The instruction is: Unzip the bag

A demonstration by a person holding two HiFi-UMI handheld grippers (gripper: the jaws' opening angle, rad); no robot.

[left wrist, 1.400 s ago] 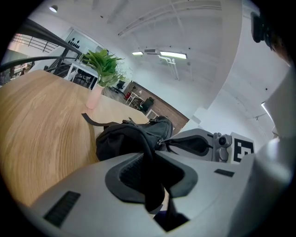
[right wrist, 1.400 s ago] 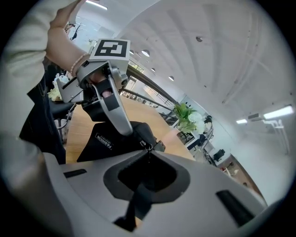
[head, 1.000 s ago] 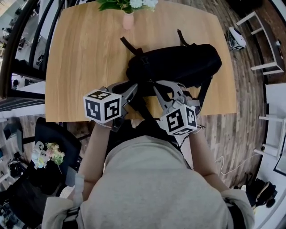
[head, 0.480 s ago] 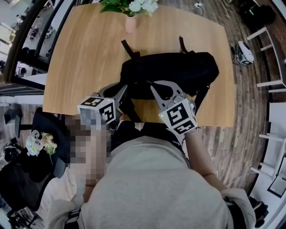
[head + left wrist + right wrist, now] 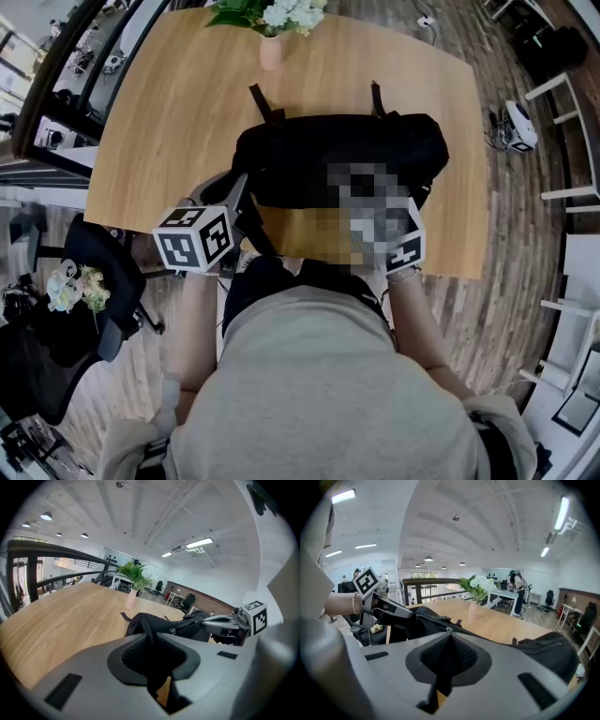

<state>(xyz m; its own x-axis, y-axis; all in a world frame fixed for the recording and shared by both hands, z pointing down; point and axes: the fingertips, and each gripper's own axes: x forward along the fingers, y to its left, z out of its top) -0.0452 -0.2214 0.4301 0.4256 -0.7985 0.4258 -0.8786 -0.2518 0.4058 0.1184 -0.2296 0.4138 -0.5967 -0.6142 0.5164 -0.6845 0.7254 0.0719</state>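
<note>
A black backpack lies on its side on the wooden table, straps toward the near edge. My left gripper is at the bag's left end; in the left gripper view its jaws are shut on a black strap that runs between the pads. My right gripper is shut on the zipper pull at the bag's near side, with the zipper line running away from its tip. In the head view a mosaic patch hides the right jaws; only the marker cube shows.
A pink vase with flowers stands at the table's far edge. A black office chair is left of the person, and white chairs stand on the wood floor to the right. The table's near edge runs just under both grippers.
My right gripper has moved to the right along the bag's near side and rolled. My left gripper has turned while staying at the bag's left end with the strap.
</note>
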